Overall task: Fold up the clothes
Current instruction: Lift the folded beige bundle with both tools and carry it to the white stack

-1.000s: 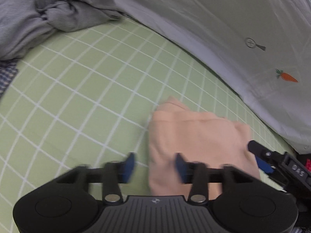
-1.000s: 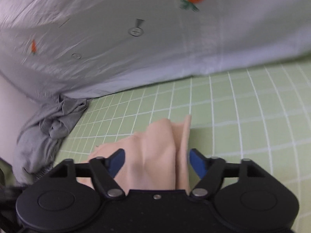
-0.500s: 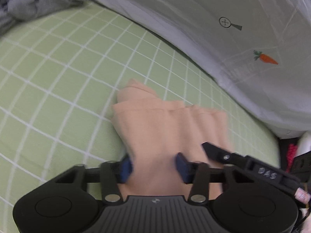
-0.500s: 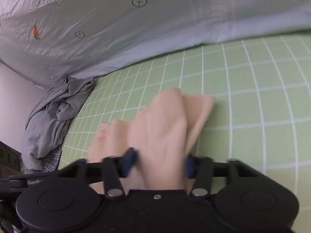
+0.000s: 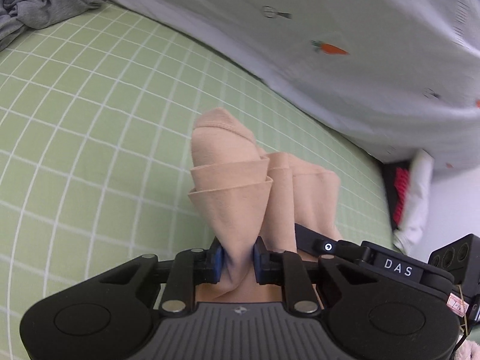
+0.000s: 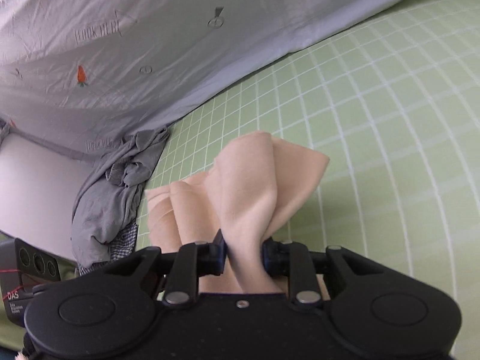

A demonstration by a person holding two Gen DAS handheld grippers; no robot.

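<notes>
Your left gripper (image 5: 235, 259) and right gripper (image 6: 243, 256) have just been closing and now each pinch the peach cloth (image 5: 240, 186), bunched at frame centre over the green sheet (image 5: 90, 120). Folding looks unfinished; the grey clothes (image 6: 114, 198), lower left, wait.

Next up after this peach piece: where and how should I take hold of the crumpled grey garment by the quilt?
Judging by its pose, take the grey garment by the free edge lying on the green checked sheet, coming in from the open sheet side. Its far side is tucked against the carrot-print quilt, and the bunched knot would grab several layers.
</notes>
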